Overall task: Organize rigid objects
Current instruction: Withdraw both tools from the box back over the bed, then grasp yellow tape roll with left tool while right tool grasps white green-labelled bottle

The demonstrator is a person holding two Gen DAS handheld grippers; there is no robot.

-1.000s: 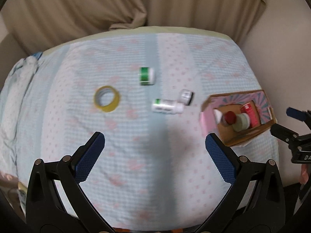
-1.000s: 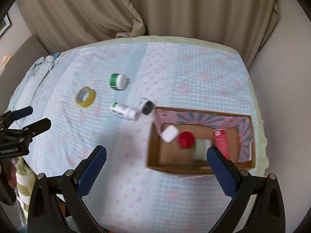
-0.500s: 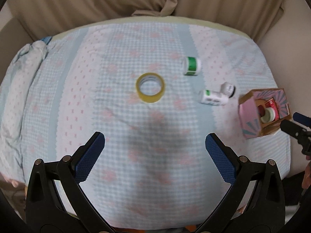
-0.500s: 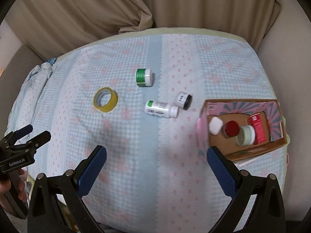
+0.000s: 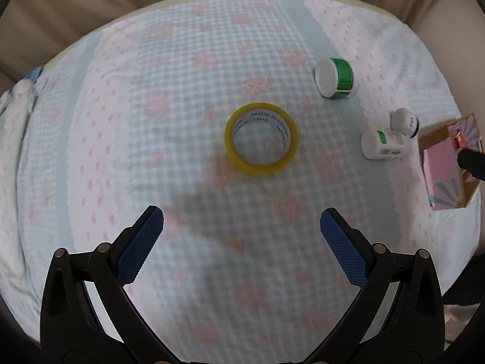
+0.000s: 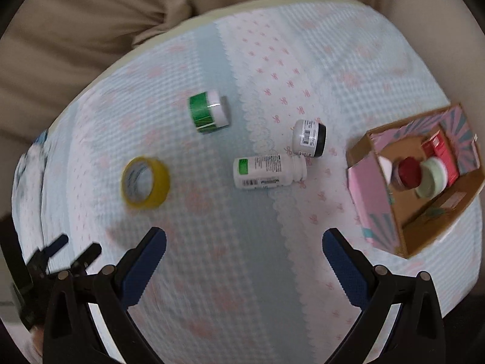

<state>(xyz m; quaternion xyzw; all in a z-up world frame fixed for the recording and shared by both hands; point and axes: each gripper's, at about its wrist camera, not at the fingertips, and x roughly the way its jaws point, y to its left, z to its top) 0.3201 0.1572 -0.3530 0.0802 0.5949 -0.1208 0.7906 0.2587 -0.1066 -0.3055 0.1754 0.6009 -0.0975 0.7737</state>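
- A pale blue gingham bedsheet (image 5: 188, 212) with pink flower and bow prints covers the whole surface, with scalloped white bands running from near to far.
- Beige fabric drapes (image 6: 75, 30) hang in folds along the far edge.
- A bunched light blue cloth (image 5: 18, 97) lies at the far left.

- "MADE IN CHINA", printed repeatedly around the inner core of the yellow tape roll (image 5: 261, 143).
- Barcode and fine print on the white bottle (image 6: 268, 171) and small black-capped jar (image 6: 309, 138): too blurred to read.
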